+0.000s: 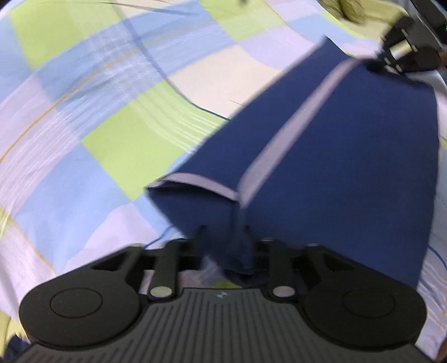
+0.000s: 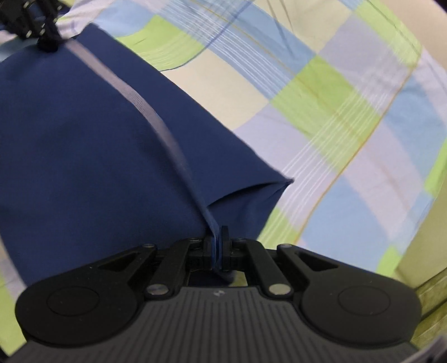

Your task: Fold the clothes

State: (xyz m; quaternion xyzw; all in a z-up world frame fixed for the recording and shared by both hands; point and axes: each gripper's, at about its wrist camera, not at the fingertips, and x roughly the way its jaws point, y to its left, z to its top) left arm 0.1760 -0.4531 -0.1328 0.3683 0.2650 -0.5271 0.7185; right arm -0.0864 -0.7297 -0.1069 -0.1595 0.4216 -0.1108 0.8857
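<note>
A navy garment (image 1: 349, 156) with a pale stripe (image 1: 301, 123) hangs stretched between my two grippers above a checked bed sheet (image 1: 97, 111). In the left wrist view my left gripper (image 1: 223, 231) has its fingers standing apart, and a bunched fold of the cloth lies in the gap. My right gripper (image 2: 219, 237) is shut on the striped edge of the garment (image 2: 83, 139). Each gripper also shows in the other's view: the right gripper (image 1: 377, 62) at the garment's far corner, and the left gripper (image 2: 47, 42) at the top left. Both pictures are blurred.
The sheet (image 2: 335, 111) is checked in green, blue, lilac and cream and spreads under everything. An olive, fuzzy thing (image 1: 349, 11) lies at the far edge. The bed's side (image 2: 424, 251) drops off at the right of the right wrist view.
</note>
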